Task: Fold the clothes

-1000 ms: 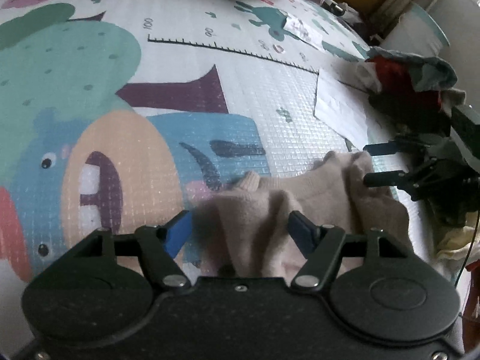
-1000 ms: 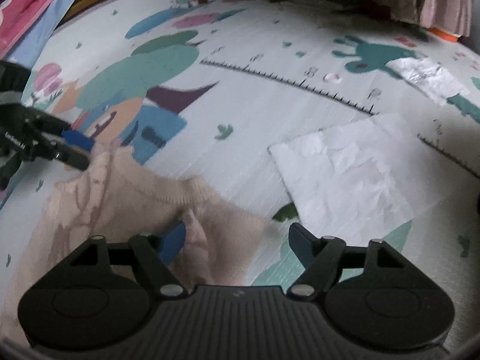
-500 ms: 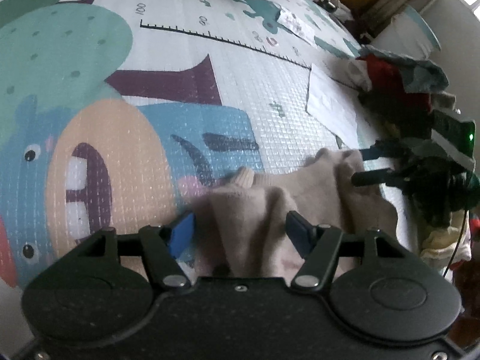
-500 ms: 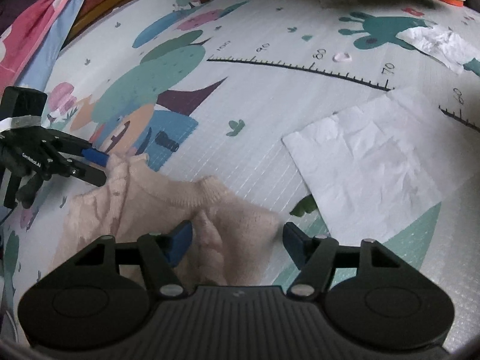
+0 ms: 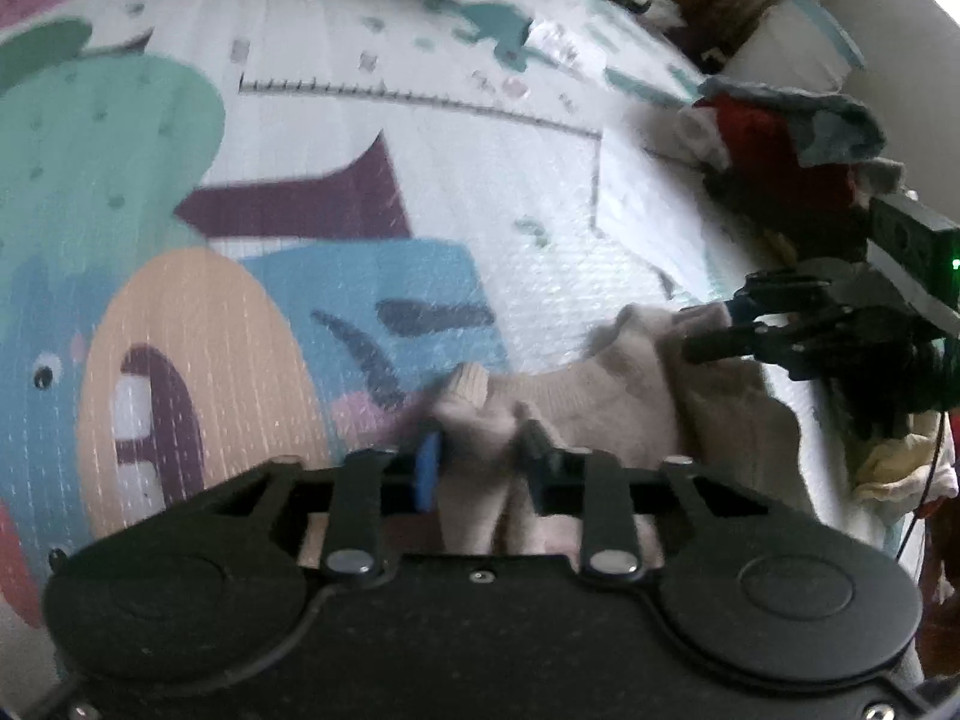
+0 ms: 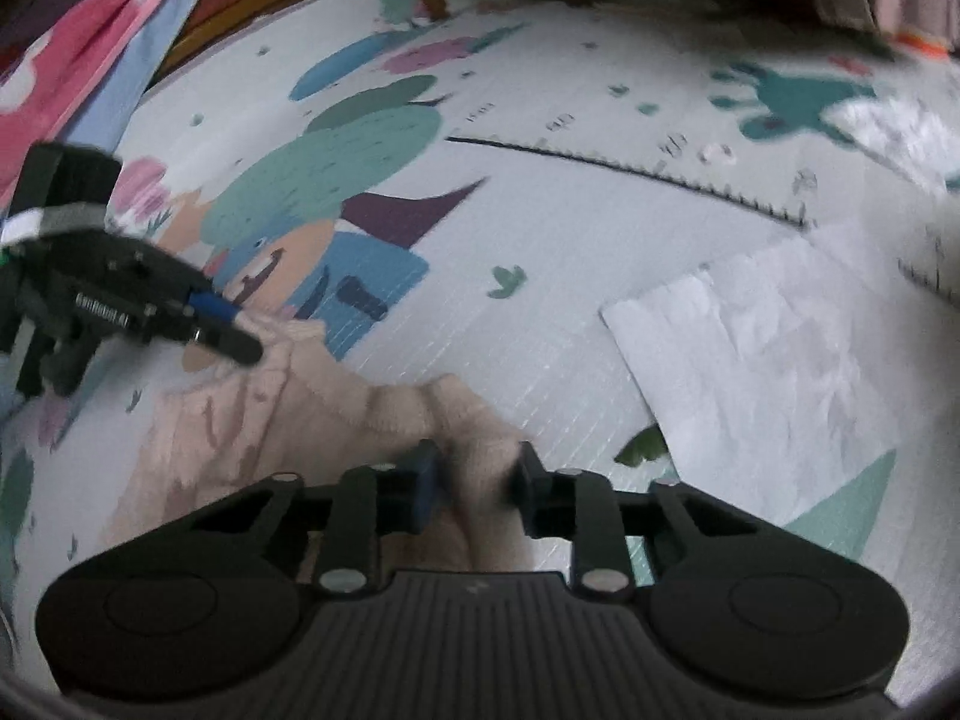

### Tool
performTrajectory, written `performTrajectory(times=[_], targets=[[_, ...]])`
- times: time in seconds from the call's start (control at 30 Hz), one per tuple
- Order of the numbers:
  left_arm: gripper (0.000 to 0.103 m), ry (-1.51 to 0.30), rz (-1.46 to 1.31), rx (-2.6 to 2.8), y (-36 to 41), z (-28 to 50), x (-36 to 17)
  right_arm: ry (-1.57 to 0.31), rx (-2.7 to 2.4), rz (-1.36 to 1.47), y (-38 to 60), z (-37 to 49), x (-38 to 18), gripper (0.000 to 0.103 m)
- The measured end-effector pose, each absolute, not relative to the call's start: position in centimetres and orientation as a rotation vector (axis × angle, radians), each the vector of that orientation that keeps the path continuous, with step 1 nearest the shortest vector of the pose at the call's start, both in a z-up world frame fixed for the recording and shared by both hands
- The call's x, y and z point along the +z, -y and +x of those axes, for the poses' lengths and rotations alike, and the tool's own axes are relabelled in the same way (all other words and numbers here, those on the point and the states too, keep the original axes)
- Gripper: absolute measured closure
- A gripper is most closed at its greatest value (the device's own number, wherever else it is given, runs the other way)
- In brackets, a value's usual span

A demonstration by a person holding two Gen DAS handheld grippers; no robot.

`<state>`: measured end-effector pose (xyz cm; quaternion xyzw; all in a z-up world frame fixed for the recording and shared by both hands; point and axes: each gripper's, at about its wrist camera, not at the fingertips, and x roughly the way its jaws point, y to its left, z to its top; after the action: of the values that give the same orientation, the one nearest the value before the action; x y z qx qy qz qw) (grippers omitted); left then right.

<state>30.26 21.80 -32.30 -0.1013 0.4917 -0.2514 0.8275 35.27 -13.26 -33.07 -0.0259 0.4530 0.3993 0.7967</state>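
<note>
Cartoon-printed play mat across the floor; heap of clothes at its right edge; white paper sheet lying flat; dim daylight.

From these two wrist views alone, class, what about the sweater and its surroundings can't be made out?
- Sweater lower part: both views, hidden behind the gripper bodies.
- Whether it has buttons or a pattern: both views, motion blur.
- Clothes pile: left wrist view, which garments it holds is blurred; cut off at the right edge.
- Ruler numbers on the play mat: right wrist view, blurred and too small.
</note>
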Motion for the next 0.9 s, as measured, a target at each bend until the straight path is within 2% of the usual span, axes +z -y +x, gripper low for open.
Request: performTrajectory(times=[0.23,0.43,0.7,0.9], targets=[[0.088,-0.961,-0.110,-0.595,-21.0,28.3,-29.7,-0.866,0.909,-0.149,13.6,33.0,-28.9,0.081],[0.089,-0.862,-0.015,-0.696,-19.5,24.8,-25.5,-0.740,0.953,-0.255,13.8,28.6,-24.9,0.082],[0.089,-0.806,0.144,-0.874,-17.2,16.1,-20.8,-0.687,1.099,-0.432,15.7,18.8,-18.8,0.083],[0.090,-0.816,0.285,-0.986,-15.7,8.3,-19.5,-0.657,1.192,-0.576,16.6,10.1,-17.4,0.084]])
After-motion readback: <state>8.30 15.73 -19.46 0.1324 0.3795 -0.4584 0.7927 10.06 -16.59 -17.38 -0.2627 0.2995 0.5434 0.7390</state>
